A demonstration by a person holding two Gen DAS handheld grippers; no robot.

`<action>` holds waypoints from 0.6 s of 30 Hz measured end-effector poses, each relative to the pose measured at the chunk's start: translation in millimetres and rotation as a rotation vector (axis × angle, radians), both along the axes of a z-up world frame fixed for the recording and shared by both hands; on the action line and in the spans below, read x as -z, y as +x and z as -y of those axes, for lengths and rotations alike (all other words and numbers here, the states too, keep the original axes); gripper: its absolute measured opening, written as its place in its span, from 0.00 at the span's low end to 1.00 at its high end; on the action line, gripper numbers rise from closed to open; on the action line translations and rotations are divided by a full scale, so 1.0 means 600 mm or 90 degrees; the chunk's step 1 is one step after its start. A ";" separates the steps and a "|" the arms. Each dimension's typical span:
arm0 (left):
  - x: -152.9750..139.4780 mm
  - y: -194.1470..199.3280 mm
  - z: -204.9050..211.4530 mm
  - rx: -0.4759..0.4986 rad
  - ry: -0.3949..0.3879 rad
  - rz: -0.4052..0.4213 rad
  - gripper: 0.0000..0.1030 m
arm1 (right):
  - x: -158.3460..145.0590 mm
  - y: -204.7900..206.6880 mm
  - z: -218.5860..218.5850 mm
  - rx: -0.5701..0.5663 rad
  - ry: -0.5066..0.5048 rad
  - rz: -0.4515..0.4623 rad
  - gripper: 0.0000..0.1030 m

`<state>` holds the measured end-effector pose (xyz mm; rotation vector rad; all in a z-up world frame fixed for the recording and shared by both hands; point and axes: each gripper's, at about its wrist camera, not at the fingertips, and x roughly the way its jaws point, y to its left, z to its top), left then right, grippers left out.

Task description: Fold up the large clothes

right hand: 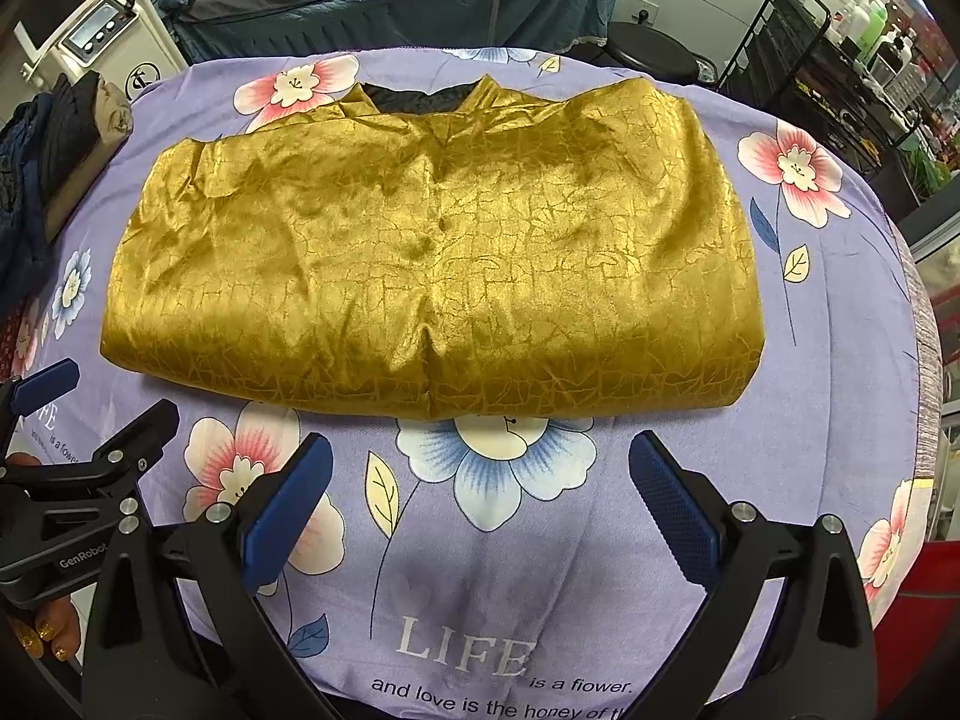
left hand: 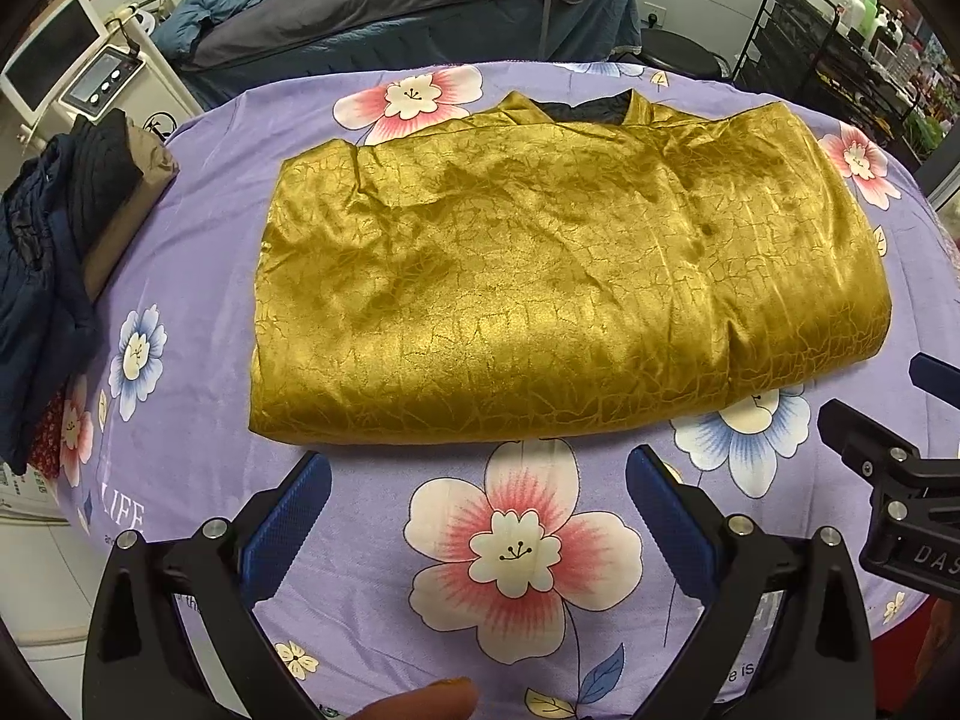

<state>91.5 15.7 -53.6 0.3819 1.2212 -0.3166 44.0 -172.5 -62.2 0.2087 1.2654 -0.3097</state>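
Left wrist view, folded gold garment (left hand: 558,276) on floral sheet (left hand: 384,468), dark clothes pile (left hand: 48,252) leftward, both grippers (left hand: 478,510) (right hand: 480,498) agape, empty.

Both wrist cameras look forward and down over the bench's near edge, side by side, sharing the folded gold garment (left hand: 564,276) mid-frame.

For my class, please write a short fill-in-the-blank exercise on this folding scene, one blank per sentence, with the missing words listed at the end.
1. The folded garment on the table is ____ in colour.
2. The left gripper and the right gripper are both ____, holding nothing.
3. The purple tablecloth is printed with large ____.
4. The pile of dark clothes lies to the ____ of the garment.

Missing words: gold; open; flowers; left
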 end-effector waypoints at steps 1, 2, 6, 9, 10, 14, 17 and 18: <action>0.001 0.000 -0.001 0.000 0.000 -0.002 0.94 | 0.000 0.000 -0.001 -0.001 0.000 0.000 0.95; 0.002 0.000 -0.002 -0.001 -0.002 -0.005 0.94 | 0.001 0.000 -0.001 -0.002 0.000 -0.001 0.95; 0.002 0.000 -0.004 -0.004 -0.003 -0.005 0.94 | 0.001 -0.001 -0.002 -0.003 -0.001 -0.001 0.95; 0.002 0.000 -0.003 -0.004 -0.003 -0.005 0.94 | 0.001 -0.001 -0.002 -0.004 -0.001 -0.001 0.95; 0.002 0.000 -0.003 -0.004 -0.003 -0.005 0.94 | 0.001 -0.001 -0.002 -0.004 -0.001 -0.001 0.95; 0.002 -0.001 -0.001 -0.001 -0.002 -0.006 0.94 | 0.001 -0.001 -0.002 -0.004 -0.001 -0.001 0.95; 0.002 -0.002 -0.002 -0.001 -0.003 -0.006 0.94 | 0.001 -0.001 -0.002 -0.004 -0.001 -0.001 0.95; 0.002 -0.002 -0.001 -0.001 -0.002 -0.006 0.94 | 0.001 -0.001 -0.002 -0.004 -0.001 -0.001 0.95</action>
